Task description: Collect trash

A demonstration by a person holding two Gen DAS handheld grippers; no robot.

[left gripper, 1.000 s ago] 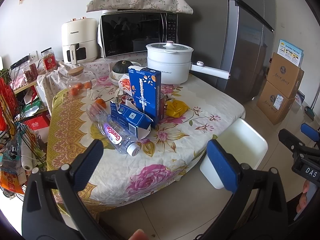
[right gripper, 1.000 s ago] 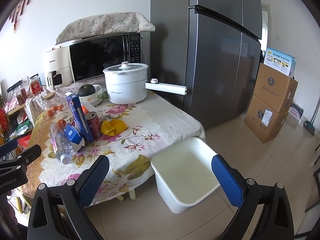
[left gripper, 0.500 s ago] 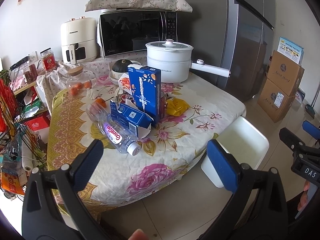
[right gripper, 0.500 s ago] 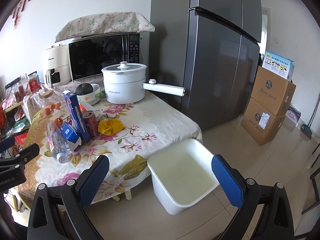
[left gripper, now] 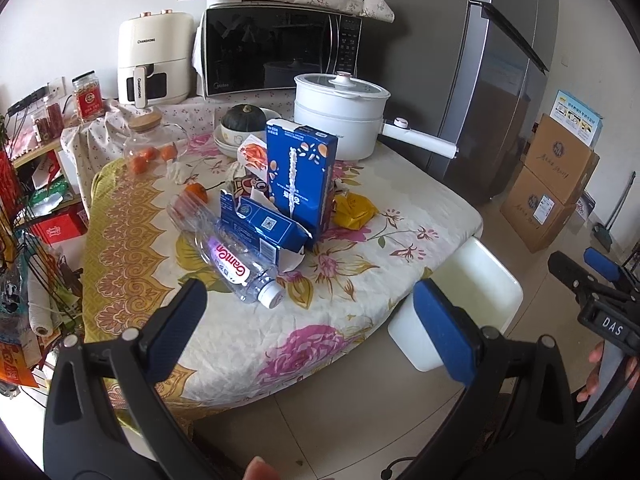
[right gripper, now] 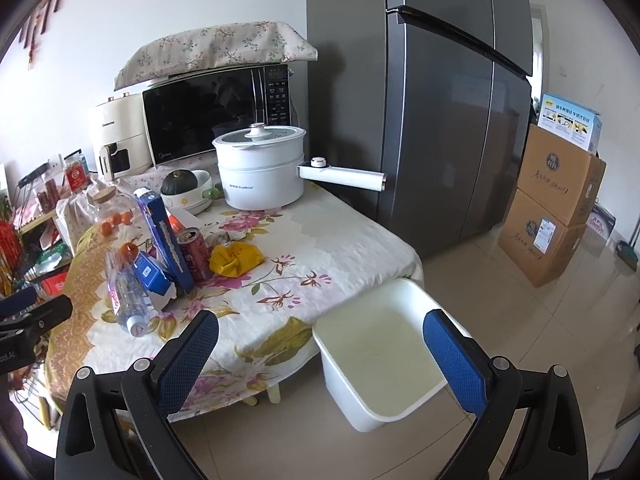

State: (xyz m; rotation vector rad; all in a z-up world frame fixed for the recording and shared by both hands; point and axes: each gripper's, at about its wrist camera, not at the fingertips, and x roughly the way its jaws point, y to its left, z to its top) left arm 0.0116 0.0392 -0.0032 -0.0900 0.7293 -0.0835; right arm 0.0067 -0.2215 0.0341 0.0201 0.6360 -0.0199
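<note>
Clearly, both tools stand off from the floral-clothed desk (left gripper: pixel 360 292): the left hand-held gripper (left gripper: pixel 308 320) and the right hand-held gripper (right gripper: pixel 320 348) each have their blue pads wide apart, holding nothing. Nearest the left one lies the clear plastic water bottle (left gripper: pixel 236 260), on its side beside the fallen blue carton (left gripper: pixel 264 232). A sound first grasp probably spans the bottle's middle, across its width, before carrying it to the white plastic bin (right gripper: pixel 384 360) on the floor.
</note>
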